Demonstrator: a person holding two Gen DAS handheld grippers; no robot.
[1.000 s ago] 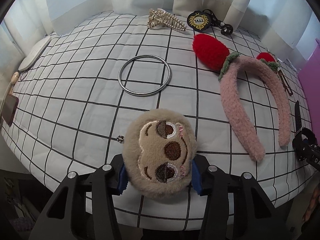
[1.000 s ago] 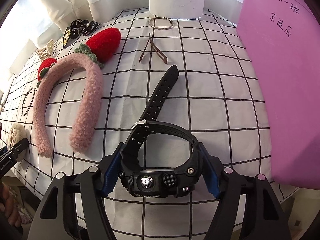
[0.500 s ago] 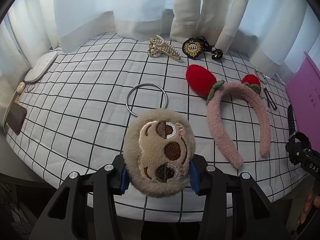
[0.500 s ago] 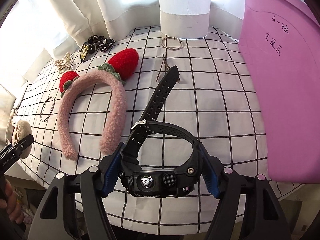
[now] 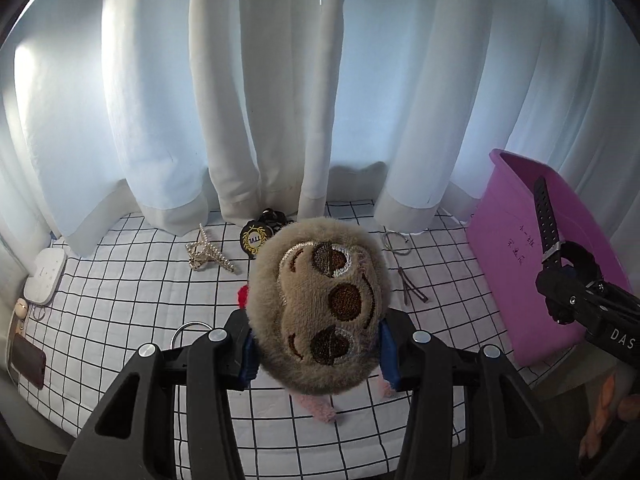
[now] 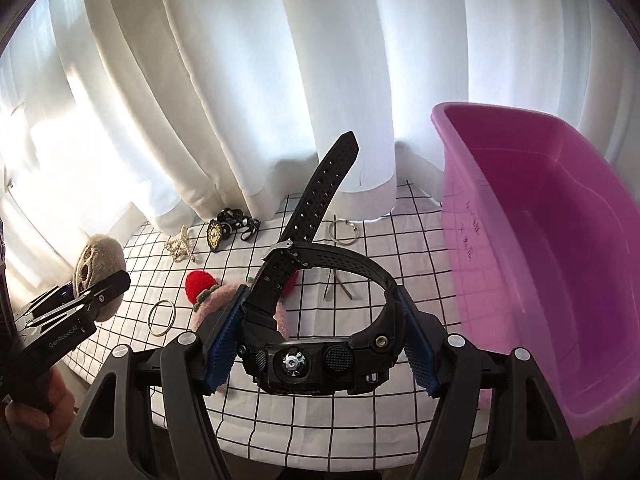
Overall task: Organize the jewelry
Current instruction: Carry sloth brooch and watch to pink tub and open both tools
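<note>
Fuzzy round sloth plush (image 5: 320,308) pinched in left gripper (image 5: 316,354), rubbery black watch (image 6: 316,344) clamped by right gripper (image 6: 320,350)

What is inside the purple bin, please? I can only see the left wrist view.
Observer: In the right wrist view, the visible interior of the purple bin holds no items.
Operator: Thank you. How is the black watch held?
Observer: The right tool is shut on its case, a pad on each side.
Operator: What is hidden behind the sloth plush?
Observer: A pink fuzzy headband with a red strawberry, lying on the checked cloth.
</note>
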